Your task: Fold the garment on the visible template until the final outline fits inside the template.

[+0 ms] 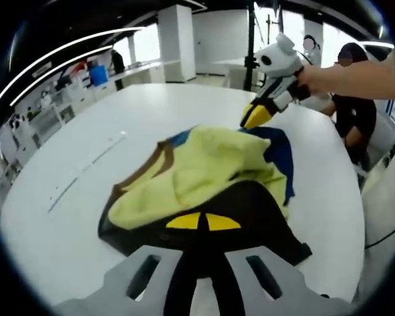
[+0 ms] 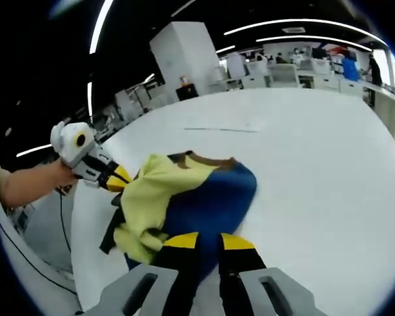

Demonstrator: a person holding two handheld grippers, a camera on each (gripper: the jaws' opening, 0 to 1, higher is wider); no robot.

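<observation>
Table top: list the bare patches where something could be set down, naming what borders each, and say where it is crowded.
Free: the wide white table between the garment and the thin line marks; in the right gripper view, the open stretch past the garment's blue side. Crowded: at the garment, where the left gripper and right gripper meet it.

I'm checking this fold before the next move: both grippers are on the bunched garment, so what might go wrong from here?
1. The garment lies bunched, yellow over blue and black; pulling now may lock in creases.
2. The left gripper and right gripper seem to pinch opposite edges; uneven pulls could drag the heap across the white table.
3. I can't make out a template, so the outline may overshoot it.
</observation>
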